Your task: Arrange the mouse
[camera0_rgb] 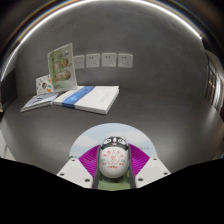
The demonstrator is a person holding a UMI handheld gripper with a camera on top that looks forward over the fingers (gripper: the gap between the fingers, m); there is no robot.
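Note:
A white computer mouse (112, 160) with red printed markings and a black front end sits between my two fingers. Both purple pads (88, 157) press against its sides, so my gripper (112, 162) is shut on the mouse. The mouse appears held above the grey table (150, 115), its front pointing away from me. Its underside is hidden.
A white and blue book (88, 97) lies flat on the table beyond the fingers to the left. A booklet (62, 65) leans upright against the grey wall behind it. Several wall sockets (106, 61) are on the wall.

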